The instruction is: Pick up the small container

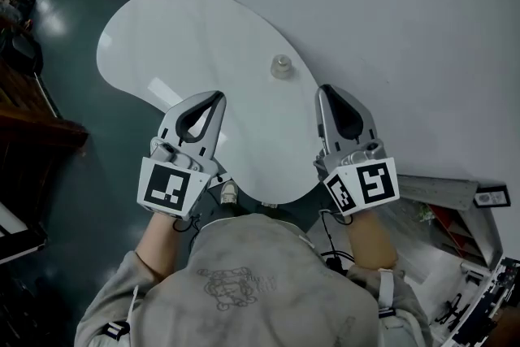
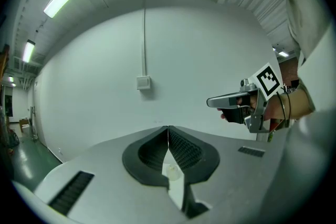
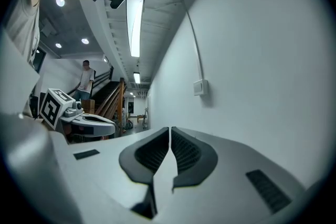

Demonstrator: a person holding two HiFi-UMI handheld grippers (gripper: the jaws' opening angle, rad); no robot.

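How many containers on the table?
1. The small container stands on the white table near its far edge. The left gripper and right gripper cover bits of the table.

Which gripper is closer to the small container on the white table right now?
Right, judging by the head view. The right gripper lies just right of the small container; the left gripper sits farther off to its left. Neither touches it.
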